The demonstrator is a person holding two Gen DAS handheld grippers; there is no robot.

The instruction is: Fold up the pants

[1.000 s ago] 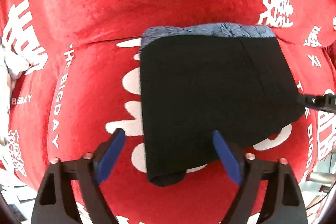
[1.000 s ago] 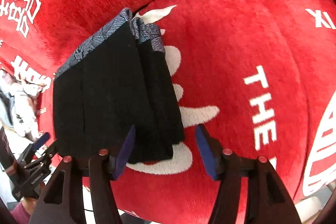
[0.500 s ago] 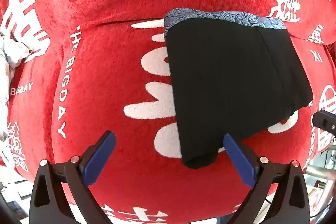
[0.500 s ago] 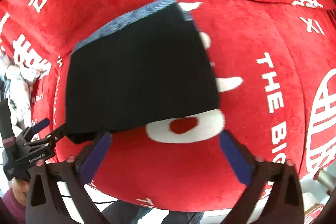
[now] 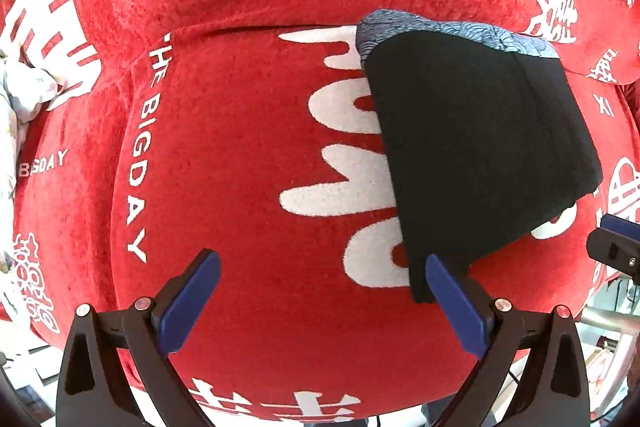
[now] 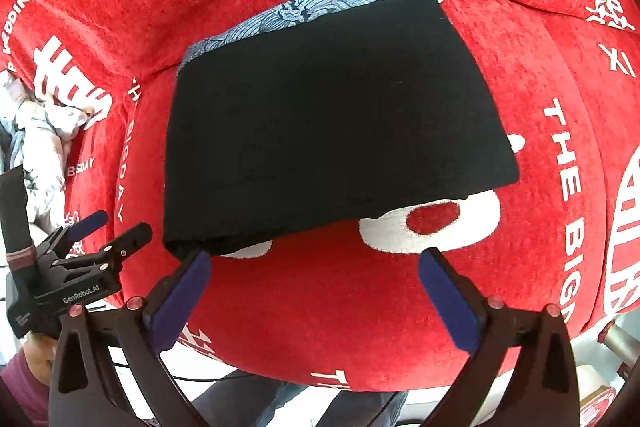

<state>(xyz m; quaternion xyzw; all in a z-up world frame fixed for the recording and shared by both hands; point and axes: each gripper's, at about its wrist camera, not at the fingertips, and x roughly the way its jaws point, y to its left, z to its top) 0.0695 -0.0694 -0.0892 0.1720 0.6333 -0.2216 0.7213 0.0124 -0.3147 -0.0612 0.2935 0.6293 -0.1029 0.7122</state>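
Pants point(image 6: 332, 115), black and folded into a compact rectangle, lie flat on the red blanket point(image 5: 240, 167) with white lettering that covers the whole surface under my tools; I start with that blanket since it fills both views. A blue-grey patterned band point(image 6: 304, 11) runs along the far edge of the folded cloth. At the left edge a crumpled white floral cloth point(image 6: 36, 135) sits on the blanket, well apart from the pants. My left gripper point(image 5: 322, 279) hangs with its blue pads spread wide, nothing between them, the right pad just beside the near corner of the pants. My right gripper point(image 6: 312, 267) is likewise spread wide and empty, just short of the near folded edge.
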